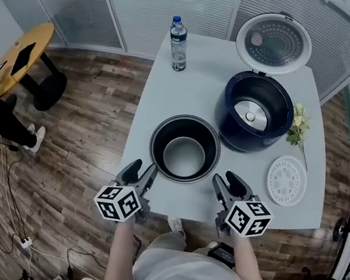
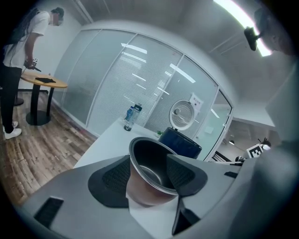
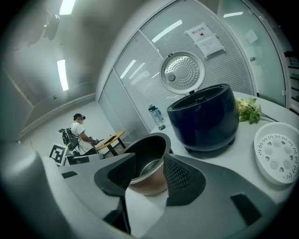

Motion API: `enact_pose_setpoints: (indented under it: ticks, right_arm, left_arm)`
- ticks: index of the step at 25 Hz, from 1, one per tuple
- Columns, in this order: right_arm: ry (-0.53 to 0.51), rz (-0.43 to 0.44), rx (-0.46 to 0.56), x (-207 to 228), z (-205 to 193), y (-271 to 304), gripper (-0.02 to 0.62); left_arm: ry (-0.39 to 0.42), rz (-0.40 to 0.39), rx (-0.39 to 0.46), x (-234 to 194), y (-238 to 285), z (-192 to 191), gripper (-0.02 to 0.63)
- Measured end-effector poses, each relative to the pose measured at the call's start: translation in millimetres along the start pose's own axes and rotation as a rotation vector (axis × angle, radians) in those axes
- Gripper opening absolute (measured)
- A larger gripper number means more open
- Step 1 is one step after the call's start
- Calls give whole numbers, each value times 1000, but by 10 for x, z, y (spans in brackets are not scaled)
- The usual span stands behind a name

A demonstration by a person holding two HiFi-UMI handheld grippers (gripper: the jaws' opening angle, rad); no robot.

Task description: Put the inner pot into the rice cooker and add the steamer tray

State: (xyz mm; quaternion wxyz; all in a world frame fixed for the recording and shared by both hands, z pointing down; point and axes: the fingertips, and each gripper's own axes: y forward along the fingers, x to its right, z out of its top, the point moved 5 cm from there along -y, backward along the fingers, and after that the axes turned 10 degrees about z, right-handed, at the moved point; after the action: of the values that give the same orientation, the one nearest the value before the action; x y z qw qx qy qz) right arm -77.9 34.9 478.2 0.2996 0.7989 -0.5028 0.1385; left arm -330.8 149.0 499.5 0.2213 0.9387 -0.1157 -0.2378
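Observation:
The dark inner pot stands empty on the white table, near its front edge. Behind it to the right is the navy rice cooker with its lid swung up. The white perforated steamer tray lies flat at the front right. My left gripper is open just in front of the pot's left side. My right gripper is open just off its right side. Both gripper views show the pot past spread jaws, with nothing held.
A water bottle stands at the table's back left. A sprig of flowers lies right of the cooker. A round yellow side table is on the wood floor to the left, with a person beside it.

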Motion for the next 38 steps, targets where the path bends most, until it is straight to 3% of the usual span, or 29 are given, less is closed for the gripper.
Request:
enact_pose_setpoints:
  ticks: [15,21,25,27,38]
  right_arm:
    - [110,-133,-41,345,-84,617,193]
    - [111,-165,-53,370,-131,703,156]
    - [116,-170,-45,363,-139,718,130]
    - [119,-169,-47,362,-139,714,129]
    - [171,-144,-41,323,-118,656,110]
  left_arm:
    - [-13,-74,-102,-280,790,61,238]
    - [-5,-99,-118,-298,889,57,235]
    - [-10,-108,-124,-293,900,41,182]
    - [-11,-118,-130,-257,897,37,112]
    - [-43,-115,-136,-246,815,36,103]
